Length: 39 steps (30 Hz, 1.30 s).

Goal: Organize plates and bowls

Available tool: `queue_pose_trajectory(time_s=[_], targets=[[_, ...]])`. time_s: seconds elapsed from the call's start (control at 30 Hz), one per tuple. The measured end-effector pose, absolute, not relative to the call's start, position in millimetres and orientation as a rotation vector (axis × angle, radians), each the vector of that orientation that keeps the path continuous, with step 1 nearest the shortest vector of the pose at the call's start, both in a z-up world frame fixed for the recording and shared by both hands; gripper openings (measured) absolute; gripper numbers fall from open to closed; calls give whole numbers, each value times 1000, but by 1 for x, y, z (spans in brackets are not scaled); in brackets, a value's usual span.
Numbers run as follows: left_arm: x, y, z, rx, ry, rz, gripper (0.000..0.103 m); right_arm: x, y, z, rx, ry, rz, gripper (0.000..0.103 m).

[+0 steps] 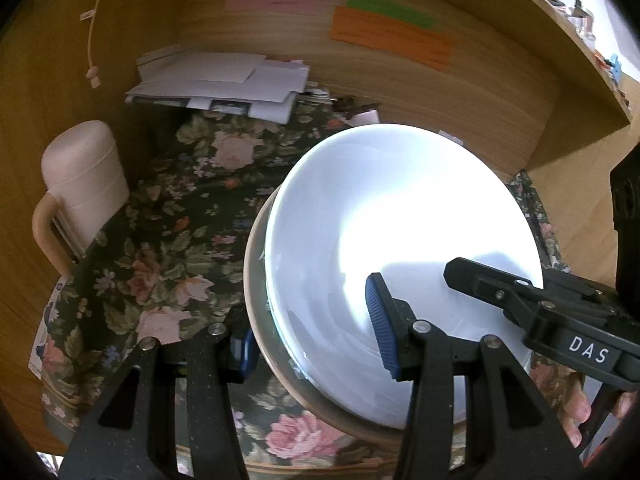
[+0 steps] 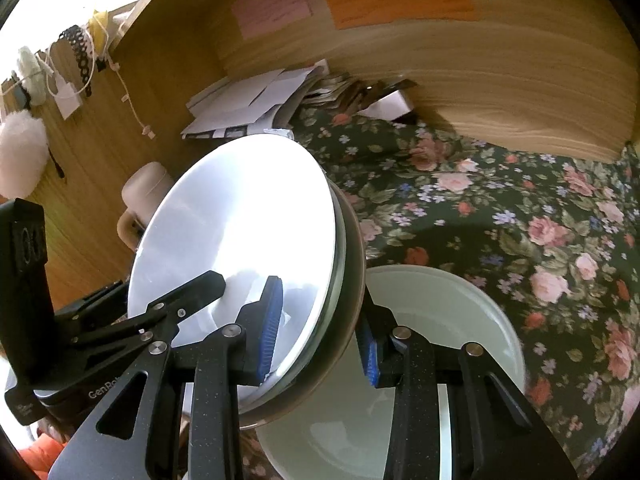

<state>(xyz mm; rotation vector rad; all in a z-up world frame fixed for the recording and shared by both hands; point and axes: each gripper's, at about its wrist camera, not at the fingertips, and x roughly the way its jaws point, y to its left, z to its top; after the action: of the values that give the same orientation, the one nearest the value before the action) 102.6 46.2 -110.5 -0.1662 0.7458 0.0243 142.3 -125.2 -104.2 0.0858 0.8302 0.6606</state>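
Observation:
A white deep plate (image 1: 392,208) (image 2: 240,220) sits nested in a beige bowl (image 1: 256,280) (image 2: 354,248). The stack is tilted and held above the floral tablecloth (image 1: 168,240). My left gripper (image 1: 312,340) is shut on the stack's near rim, one blue pad inside the white plate and the other against the beige bowl's outer wall. My right gripper (image 2: 320,340) is shut on the opposite rim in the same way. Each view shows a black finger of the other gripper lying over the white plate. A pale plate (image 2: 460,312) lies on the cloth beneath the stack.
A cream jug with a handle (image 1: 84,176) (image 2: 146,188) stands at the left. A pile of papers (image 1: 220,80) (image 2: 252,100) lies against the wooden back panel (image 1: 400,92), which carries coloured notes. A hand (image 1: 576,412) shows at the lower right.

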Motion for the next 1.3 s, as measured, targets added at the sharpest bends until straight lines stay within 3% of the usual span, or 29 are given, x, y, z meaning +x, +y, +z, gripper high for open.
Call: queue_pose_trajectory(time_s=[0.53,1.3], targets=[[94,6,-106,-140,751,-51,48,131,-175,-108,123,834,593,32],[112,-18,-138,-154,878,-99,47,146,-201,-146,208,945,556,32]])
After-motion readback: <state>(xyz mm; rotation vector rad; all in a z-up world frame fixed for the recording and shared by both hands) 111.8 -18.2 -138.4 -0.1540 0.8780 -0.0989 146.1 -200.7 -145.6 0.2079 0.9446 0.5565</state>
